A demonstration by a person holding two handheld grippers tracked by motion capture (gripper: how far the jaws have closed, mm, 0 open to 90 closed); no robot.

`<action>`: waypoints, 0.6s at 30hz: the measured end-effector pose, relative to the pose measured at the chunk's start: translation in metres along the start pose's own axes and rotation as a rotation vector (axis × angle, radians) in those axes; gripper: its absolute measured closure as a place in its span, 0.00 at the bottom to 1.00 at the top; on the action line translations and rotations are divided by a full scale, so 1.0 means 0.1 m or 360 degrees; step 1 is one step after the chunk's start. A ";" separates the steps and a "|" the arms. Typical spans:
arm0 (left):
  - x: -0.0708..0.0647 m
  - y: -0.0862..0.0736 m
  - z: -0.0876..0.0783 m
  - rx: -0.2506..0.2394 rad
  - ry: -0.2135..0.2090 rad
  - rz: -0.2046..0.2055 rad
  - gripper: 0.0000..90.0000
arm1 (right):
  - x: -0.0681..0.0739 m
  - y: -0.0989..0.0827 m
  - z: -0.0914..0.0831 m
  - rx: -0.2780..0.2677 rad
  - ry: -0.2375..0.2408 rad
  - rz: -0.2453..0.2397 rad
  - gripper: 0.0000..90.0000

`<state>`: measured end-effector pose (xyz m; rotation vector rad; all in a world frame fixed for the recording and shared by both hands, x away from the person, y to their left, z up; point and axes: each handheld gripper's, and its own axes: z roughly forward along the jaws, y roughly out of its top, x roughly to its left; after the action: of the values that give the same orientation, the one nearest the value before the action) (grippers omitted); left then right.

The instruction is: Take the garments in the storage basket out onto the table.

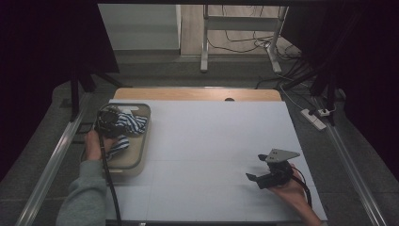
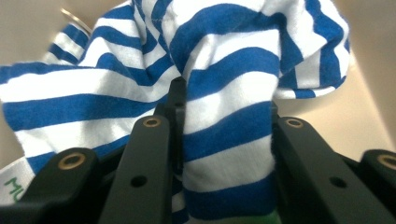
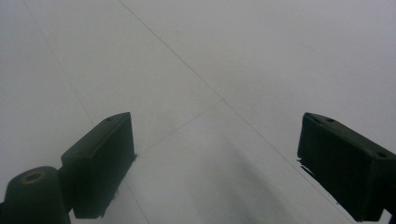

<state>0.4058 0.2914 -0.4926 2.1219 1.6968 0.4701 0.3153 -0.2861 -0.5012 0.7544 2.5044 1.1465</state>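
Observation:
A blue-and-white striped cloth (image 1: 133, 123) lies bunched in a beige tray (image 1: 136, 161) at the table's left side. My left gripper (image 1: 109, 121) reaches into the tray, held by a hand in a grey-green sleeve. In the left gripper view a thick fold of the cloth (image 2: 224, 60) is squeezed between the black jaws of the left gripper (image 2: 225, 100). My right gripper (image 1: 255, 167) rests low over the white table near the front right, with a grey plate on top. In the right gripper view the right gripper (image 3: 217, 154) has its jaws wide apart over bare tabletop.
The white table (image 1: 211, 136) has a wooden strip along its far edge. Metal rails (image 1: 51, 160) run along both sides. On the floor at the right lies a power strip (image 1: 314, 118), and a desk frame (image 1: 205, 42) stands beyond.

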 end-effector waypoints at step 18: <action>0.06 -0.02 -0.37 -0.0358 -0.0149 -0.0071 0.76 | 0.00 0.00 -0.01 -0.0003 -0.0002 -0.0001 0.12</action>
<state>0.3870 0.3008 -0.4610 1.9120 1.5577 0.5143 0.3147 -0.2865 -0.5004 0.7534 2.5019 1.1476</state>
